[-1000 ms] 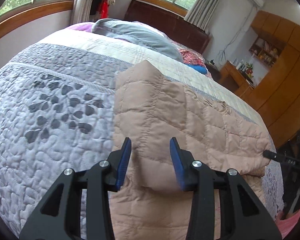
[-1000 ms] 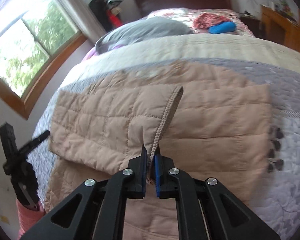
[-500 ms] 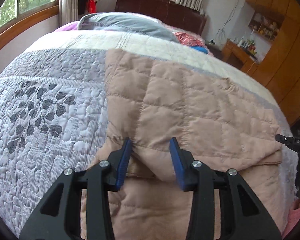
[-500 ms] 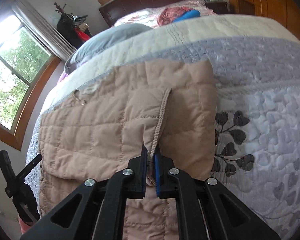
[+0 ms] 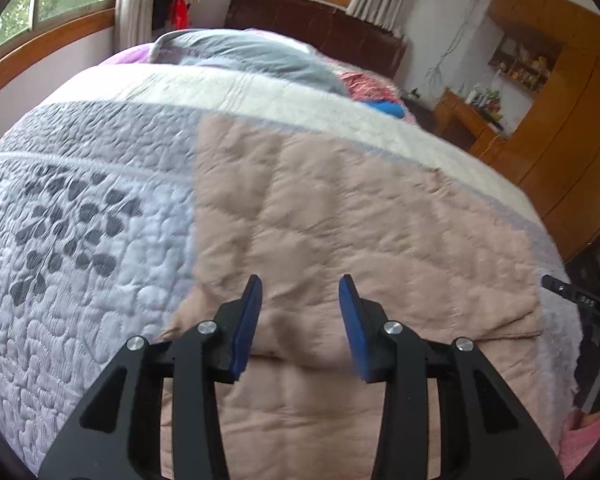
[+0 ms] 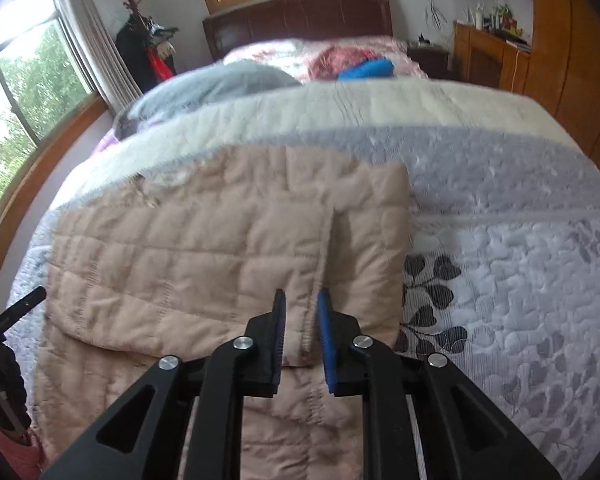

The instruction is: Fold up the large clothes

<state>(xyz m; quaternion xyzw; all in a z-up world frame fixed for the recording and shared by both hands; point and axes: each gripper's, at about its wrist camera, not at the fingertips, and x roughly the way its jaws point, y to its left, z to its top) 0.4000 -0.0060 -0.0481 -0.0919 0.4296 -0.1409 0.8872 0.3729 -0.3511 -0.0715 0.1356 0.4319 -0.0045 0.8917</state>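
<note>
A beige quilted jacket (image 5: 340, 220) lies folded on the grey patterned bedspread (image 5: 80, 240). Its upper layer rests flat over the lower one. It also shows in the right wrist view (image 6: 204, 256). My left gripper (image 5: 300, 292) is open and empty, just above the folded layer's near edge. My right gripper (image 6: 302, 300) is open, its jaws a little apart on either side of the jacket's ribbed cuff (image 6: 306, 336), which lies on the fabric.
A grey pillow (image 5: 252, 56) and red and blue items (image 6: 364, 68) lie near the dark headboard. Wooden cabinets (image 5: 560, 152) stand on the right. A window (image 6: 16, 120) is on the left. A black tripod-like stand (image 5: 592, 340) is by the bed's edge.
The folded upper layer has come down flat onto the jacket. My right gripper has opened and let go of the ribbed cuff. My left gripper stays open.
</note>
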